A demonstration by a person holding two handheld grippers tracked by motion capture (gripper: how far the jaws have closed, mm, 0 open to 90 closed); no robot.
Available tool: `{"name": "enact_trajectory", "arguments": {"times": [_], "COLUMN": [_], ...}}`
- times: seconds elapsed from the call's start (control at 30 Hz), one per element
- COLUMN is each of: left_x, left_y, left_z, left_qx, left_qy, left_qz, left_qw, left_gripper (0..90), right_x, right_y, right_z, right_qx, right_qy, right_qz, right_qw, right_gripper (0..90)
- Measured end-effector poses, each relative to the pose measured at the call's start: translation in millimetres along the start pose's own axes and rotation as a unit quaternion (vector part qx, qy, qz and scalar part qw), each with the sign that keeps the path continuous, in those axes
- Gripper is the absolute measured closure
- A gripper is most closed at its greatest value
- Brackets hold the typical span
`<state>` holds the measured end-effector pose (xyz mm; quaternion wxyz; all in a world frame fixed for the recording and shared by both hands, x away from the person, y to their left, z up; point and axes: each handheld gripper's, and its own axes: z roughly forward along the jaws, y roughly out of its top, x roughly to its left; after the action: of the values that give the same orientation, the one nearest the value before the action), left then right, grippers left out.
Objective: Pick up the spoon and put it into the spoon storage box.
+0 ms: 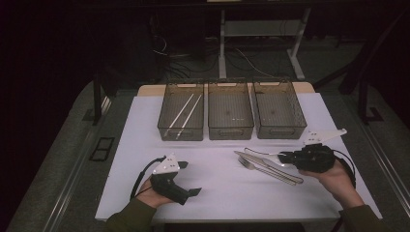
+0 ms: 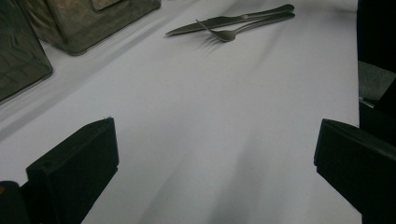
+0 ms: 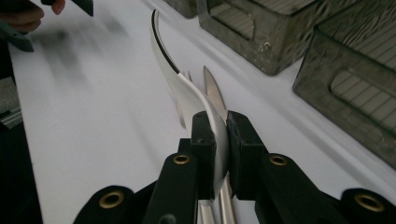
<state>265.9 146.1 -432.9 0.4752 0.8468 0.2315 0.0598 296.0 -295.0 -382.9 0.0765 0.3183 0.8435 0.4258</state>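
right gripper [image 3: 215,140] clamped on a white spoon [image 3: 187,88], held by the handle end with the bowl out in front, lifted a little above the white table cover [image 1: 217,183]. in the high view seen at [image 1: 285,157], with the spoon [image 1: 261,152] just over the knife [image 1: 256,161] and fork [image 1: 263,169], which lie side by side on the cover, touching or almost. probably gripped so, at one end and edge-up, to carry it over a bin wall and drop it inside.

left gripper [image 1: 186,179] resting low near the front edge, jaws wide apart and holding nothing; looks parked out of the way while the other hand works.

three mesh bins in a row at the far side: left bin [image 1: 181,133] with two pale chopsticks [image 1: 186,111] lying lengthwise, middle bin [image 1: 230,130] and right bin [image 1: 279,129] seemingly with nothing inside. likely one bin for each kind of cutlery, so spoon probably meant for one of the two free bins.
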Motion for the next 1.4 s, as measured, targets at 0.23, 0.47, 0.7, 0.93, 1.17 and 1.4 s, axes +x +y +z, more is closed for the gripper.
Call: {"name": "enact_trajectory", "arguments": {"times": [0.23,0.47,0.7,0.93,1.17,1.4], "left_x": [-0.4,-0.7,-1.9,-1.9,-2.0,-2.4], "left_y": [0.3,0.3,0.5,0.6,0.7,0.7], "left_z": [0.1,0.1,0.4,0.8,0.2,0.6], "left_qx": [-0.001,-0.003,-0.002,-0.002,-0.002,-0.003], "left_qy": [0.001,0.002,0.002,0.000,0.000,-0.001], "left_qz": [0.001,0.001,0.004,0.004,0.005,0.005], "left_qw": [1.0000,1.0000,1.0000,1.0000,1.0000,1.0000], "left_gripper": [0.0,0.0,0.0,0.0,0.0,0.0], "right_x": [-4.8,-10.9,-15.8,-22.2,-29.2,-37.4], "right_y": [16.6,33.6,52.6,77.1,99.4,114.7], "right_z": [9.5,16.7,26.9,42.3,58.6,75.0], "right_qx": [-0.004,-0.007,-0.009,-0.002,0.001,0.006], "right_qy": [-0.006,-0.020,-0.034,-0.046,-0.053,-0.064], "right_qz": [-0.003,-0.008,-0.015,-0.019,-0.022,-0.019], "right_qw": [1.0000,0.9997,0.9993,0.9988,0.9983,0.9978], "right_gripper": [81.6,81.6,81.6,81.6,81.6,81.6]}}
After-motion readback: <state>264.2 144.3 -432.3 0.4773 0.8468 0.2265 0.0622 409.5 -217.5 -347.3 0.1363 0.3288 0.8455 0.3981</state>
